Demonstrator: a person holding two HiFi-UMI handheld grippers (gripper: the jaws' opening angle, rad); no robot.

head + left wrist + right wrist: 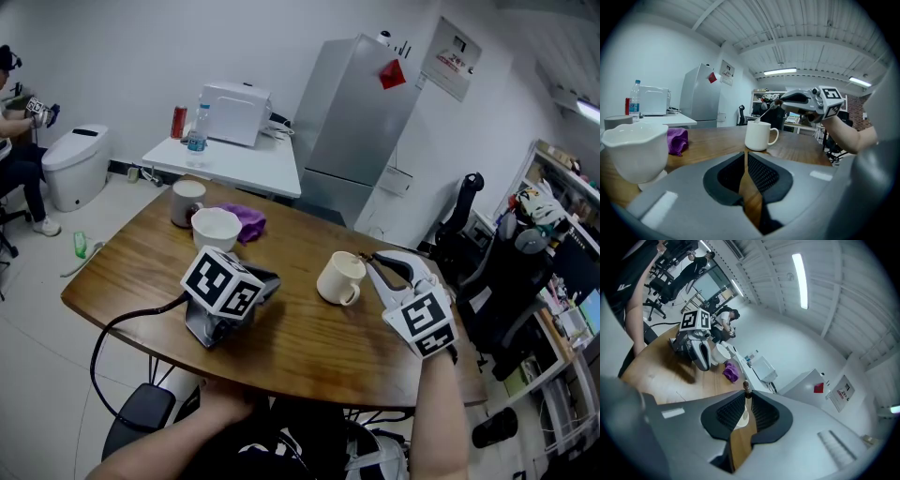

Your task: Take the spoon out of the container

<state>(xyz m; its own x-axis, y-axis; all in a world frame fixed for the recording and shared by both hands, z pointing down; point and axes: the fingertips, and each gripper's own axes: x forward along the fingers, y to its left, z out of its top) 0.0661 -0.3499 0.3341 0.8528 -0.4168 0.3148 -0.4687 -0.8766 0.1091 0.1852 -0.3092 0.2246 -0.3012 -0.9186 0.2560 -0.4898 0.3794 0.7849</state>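
At centre right, our right gripper [368,260] clamps the thin metal spoon [746,391] in the cream ceramic mug [339,278]; our left gripper [270,284] rests closed, empty.

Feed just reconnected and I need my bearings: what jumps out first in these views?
Over the right side of the table, the right gripper is shut on the spoon, which stands in the white mug. The left gripper lies shut and empty at the table's centre, with a white bowl and purple cloth behind it.
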